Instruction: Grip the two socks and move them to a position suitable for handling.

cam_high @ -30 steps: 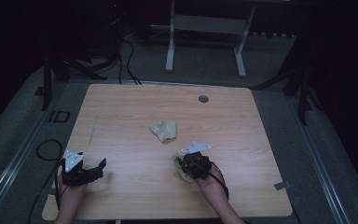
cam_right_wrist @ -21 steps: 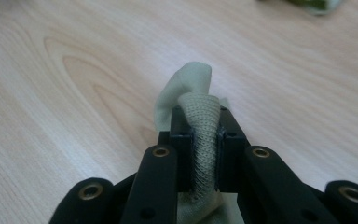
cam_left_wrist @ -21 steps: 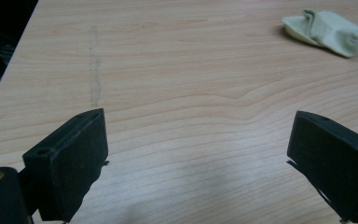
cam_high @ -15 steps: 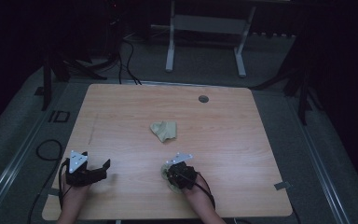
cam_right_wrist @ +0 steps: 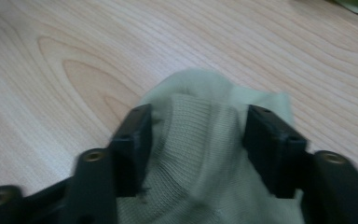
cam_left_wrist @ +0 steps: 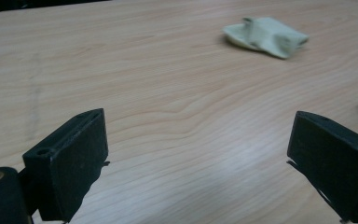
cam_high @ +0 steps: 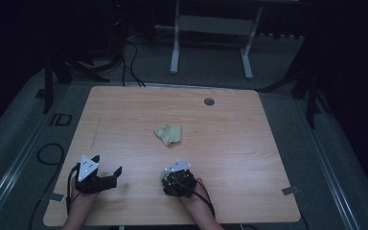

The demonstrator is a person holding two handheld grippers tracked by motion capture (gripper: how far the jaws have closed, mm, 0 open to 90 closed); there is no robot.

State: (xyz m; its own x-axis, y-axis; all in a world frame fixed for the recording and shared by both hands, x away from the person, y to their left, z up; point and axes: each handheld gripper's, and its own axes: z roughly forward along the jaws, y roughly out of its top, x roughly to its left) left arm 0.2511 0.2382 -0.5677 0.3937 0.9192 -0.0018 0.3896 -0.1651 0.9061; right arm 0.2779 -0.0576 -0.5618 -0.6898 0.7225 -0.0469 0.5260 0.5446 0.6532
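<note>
Right gripper (cam_right_wrist: 193,135) is clamped on a pale green ribbed knit sock (cam_right_wrist: 200,154); left gripper (cam_left_wrist: 205,163) is held spread, empty. Bunched fabric could slip free if dragged.

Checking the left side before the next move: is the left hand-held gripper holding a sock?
No, the left hand-held gripper has its jaws wide apart over bare table, with the nearest sock lying well beyond them.

You are working in a dim lab or studio: a bare wooden desk (cam_high: 124,120) on grey carpet (cam_high: 278,62), loose cables (cam_high: 129,57) upper left, a metal stand (cam_high: 211,33) at top.
</note>
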